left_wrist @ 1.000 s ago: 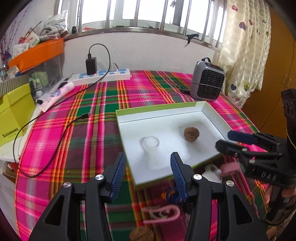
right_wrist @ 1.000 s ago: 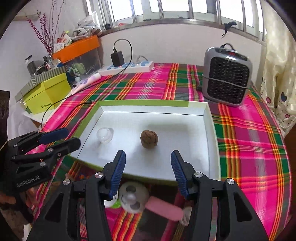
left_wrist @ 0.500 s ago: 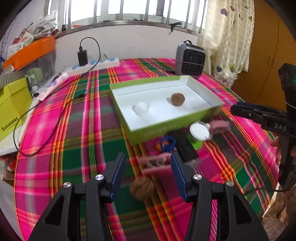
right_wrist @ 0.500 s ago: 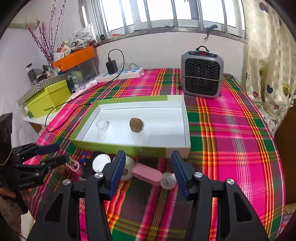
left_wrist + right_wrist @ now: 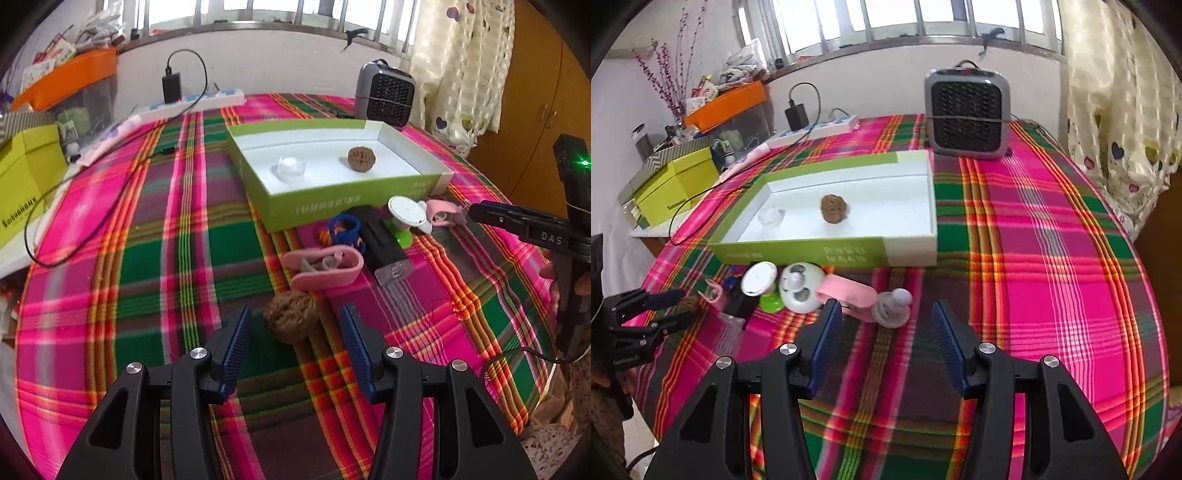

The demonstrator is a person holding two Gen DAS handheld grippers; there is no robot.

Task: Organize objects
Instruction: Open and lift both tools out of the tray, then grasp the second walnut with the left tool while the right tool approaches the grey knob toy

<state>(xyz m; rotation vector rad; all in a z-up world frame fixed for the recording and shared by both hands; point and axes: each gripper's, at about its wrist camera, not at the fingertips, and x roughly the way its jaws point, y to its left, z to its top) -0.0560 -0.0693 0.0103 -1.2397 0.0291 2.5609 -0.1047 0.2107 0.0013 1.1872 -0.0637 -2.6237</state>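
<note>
Basically, mid-sort: the green box (image 5: 343, 206) sat on the plaid worktop (image 5: 147, 258) and already held one walnut (image 5: 361, 158) and a small clear cup (image 5: 291, 169). A clutter of loose items lay just in front of the box's near wall: a pink clip (image 5: 325, 267), a black comb-like piece (image 5: 382, 242), a blue ring toy (image 5: 344, 227), a round white-and-green gadget (image 5: 404, 216) and a small white bottle (image 5: 891, 308).

The left gripper (image 5: 295, 336) hung over a second walnut (image 5: 292, 320) lying loose on the cloth. Its jaws stood roughly half open with the nut between and just ahead of the tips, pads not touching it, nothing held. The right gripper (image 5: 884, 328) was also about half open and empty, lined up just short of the white bottle and the pink strap (image 5: 846, 293) beside it.

Step in hand looked like the approach to a pick, left on the walnut, right likely on the bottle. Next move probably calls for dropping the left jaws lower so the pads straddle the nut's widest part, then closing. It's round and could roll or squirt out. Then lift it over the box's near wall and set it by the first walnut.
</note>
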